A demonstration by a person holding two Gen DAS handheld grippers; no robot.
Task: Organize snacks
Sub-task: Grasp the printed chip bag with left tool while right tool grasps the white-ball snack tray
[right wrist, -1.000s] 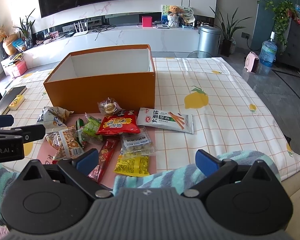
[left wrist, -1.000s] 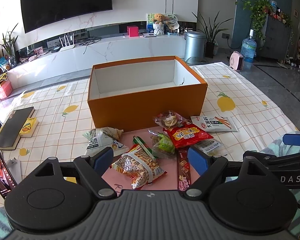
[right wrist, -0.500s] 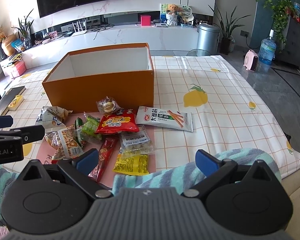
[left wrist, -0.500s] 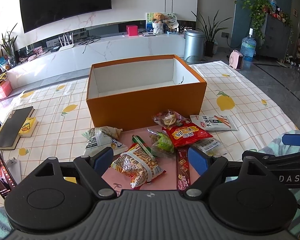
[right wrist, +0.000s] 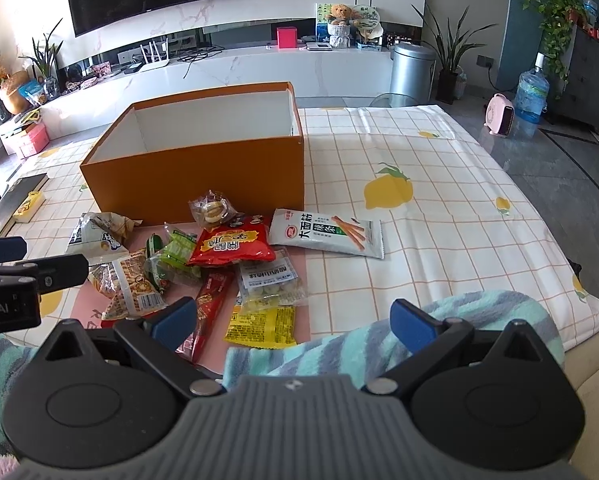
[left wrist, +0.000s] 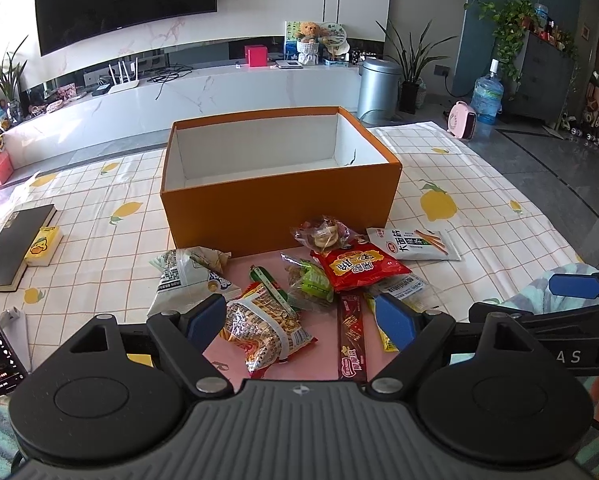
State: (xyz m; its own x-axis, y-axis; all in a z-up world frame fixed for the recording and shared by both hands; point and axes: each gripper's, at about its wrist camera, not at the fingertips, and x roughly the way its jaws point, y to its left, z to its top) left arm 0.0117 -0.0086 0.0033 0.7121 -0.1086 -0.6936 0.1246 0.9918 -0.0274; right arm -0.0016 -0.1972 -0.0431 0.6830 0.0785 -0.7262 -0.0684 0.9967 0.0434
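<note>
Hiding box floor: orange box (left wrist: pixel 277 204) front wall; snack pile (right wrist: pixel 227 264) overlapping; both jaws wide, empty.

Left gripper (left wrist: pixel 299 318) jaws wide apart, holding nothing; right gripper (right wrist: pixel 295 318) same, level alongside.

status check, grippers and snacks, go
Left gripper open, right gripper open, both empty. Snack pile untouched before orange box. Nothing blocking.
</note>
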